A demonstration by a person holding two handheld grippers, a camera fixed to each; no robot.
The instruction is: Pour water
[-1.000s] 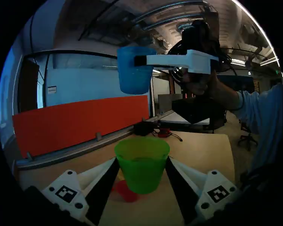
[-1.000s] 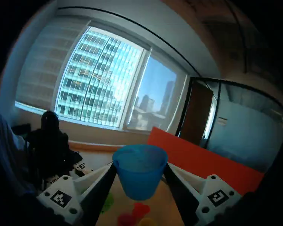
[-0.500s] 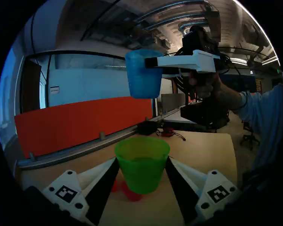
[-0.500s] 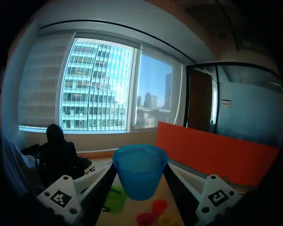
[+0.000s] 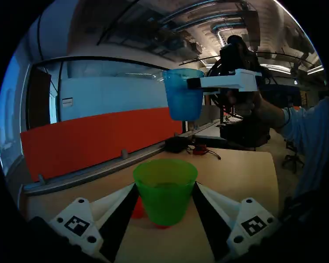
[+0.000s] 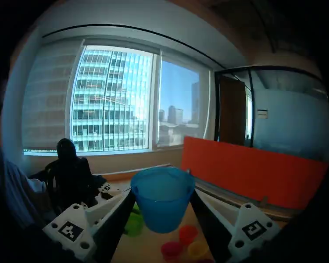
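Over the table (image 5: 243,175), my left gripper (image 5: 164,189) is clamped on the green cup (image 5: 165,204), low and upright. The right gripper (image 6: 163,195) is clamped on the blue cup (image 6: 162,210), upright, higher and off to one side, well apart from the green one. Risk as I see it: tipping from that height before lining up the rims would splash or miss entirely. The cups could also slip or squash in the grip. Can't tell fill levels.

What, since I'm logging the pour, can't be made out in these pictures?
- Water level in the blue cup: left gripper view, hidden by its tinted wall.
- Small red cup: left gripper view, mostly behind the green cup.
- Yellow cup: right gripper view, lower part lost at the dark bottom edge.
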